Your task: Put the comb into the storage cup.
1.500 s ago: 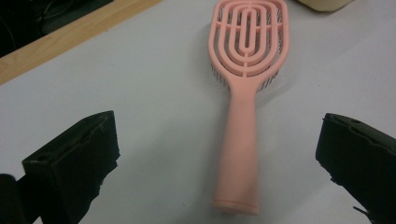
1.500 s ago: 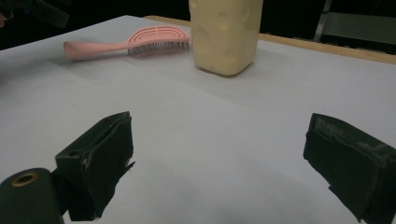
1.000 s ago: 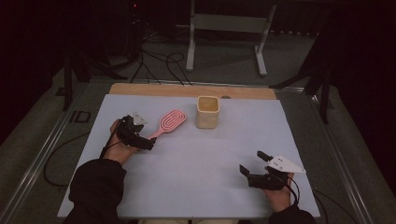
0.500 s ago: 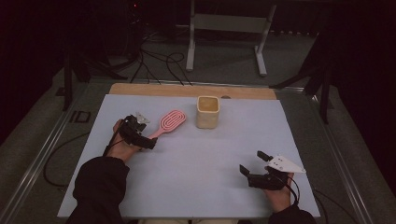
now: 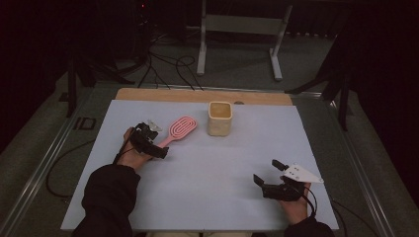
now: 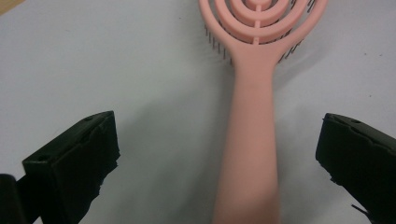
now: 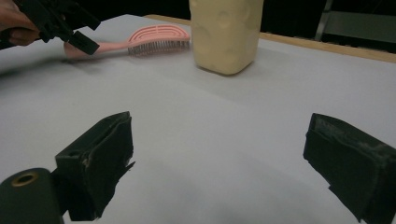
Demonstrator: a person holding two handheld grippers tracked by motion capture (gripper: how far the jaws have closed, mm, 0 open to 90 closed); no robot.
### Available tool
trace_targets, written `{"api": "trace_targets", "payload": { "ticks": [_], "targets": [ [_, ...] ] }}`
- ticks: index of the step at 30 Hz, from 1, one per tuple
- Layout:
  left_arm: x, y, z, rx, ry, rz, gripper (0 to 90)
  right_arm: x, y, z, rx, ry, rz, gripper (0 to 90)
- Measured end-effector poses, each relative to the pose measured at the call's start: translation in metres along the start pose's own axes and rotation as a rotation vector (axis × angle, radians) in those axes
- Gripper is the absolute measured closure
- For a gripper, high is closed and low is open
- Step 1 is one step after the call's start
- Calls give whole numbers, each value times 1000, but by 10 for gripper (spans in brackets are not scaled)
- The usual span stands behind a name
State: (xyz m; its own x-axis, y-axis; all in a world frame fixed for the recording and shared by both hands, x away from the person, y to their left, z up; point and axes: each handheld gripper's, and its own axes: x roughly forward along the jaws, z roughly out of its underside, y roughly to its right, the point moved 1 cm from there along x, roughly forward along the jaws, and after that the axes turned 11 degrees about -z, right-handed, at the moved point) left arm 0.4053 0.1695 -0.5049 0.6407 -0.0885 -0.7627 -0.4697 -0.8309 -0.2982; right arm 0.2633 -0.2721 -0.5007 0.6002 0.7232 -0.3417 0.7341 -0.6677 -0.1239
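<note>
A pink hairbrush [image 5: 182, 127] lies on the white table top [image 5: 207, 168], its handle pointing toward the near left. My left gripper [image 5: 155, 143] is down at the handle end and open. In the left gripper view the handle [image 6: 250, 154] runs up between the two spread jaws of the left gripper [image 6: 218, 137], closer to the right one, touching neither. A cream cup [image 5: 220, 118] stands upright just right of the brush. My right gripper [image 5: 267, 172] rests open at the near right, with nothing in it. The right gripper [image 7: 222, 140] faces the cup [image 7: 224, 32] and the brush [image 7: 154, 39].
A wooden strip [image 5: 202, 95] borders the table's far edge. Metal rails run along both sides. Cables and a metal stand [image 5: 237, 29] are on the dark floor beyond. In the right gripper view, the left gripper [image 7: 60, 21] shows far off beside the brush.
My left gripper has shifted slightly to the right along the brush handle. The right gripper, the brush and the cup have stayed in place.
</note>
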Motion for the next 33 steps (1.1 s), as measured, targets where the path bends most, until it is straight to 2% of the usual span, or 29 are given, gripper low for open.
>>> {"api": "trace_targets", "payload": {
  "ticks": [13,23,27,30,33],
  "targets": [
    [8,5,-12,11,-42,33,27,0,0,0,1,-1,-2,82],
    [13,4,-22,-3,-78,57,138,0,0,0,1,-1,-3,82],
    [17,5,-26,6,-113,69,173,0,0,0,2,-2,-4,82],
    [22,7,-29,21,-141,56,196,0,1,0,1,-2,-7,82],
    [24,9,-31,20,-148,41,235,0,1,0,1,-2,-9,82]
  ]
}}
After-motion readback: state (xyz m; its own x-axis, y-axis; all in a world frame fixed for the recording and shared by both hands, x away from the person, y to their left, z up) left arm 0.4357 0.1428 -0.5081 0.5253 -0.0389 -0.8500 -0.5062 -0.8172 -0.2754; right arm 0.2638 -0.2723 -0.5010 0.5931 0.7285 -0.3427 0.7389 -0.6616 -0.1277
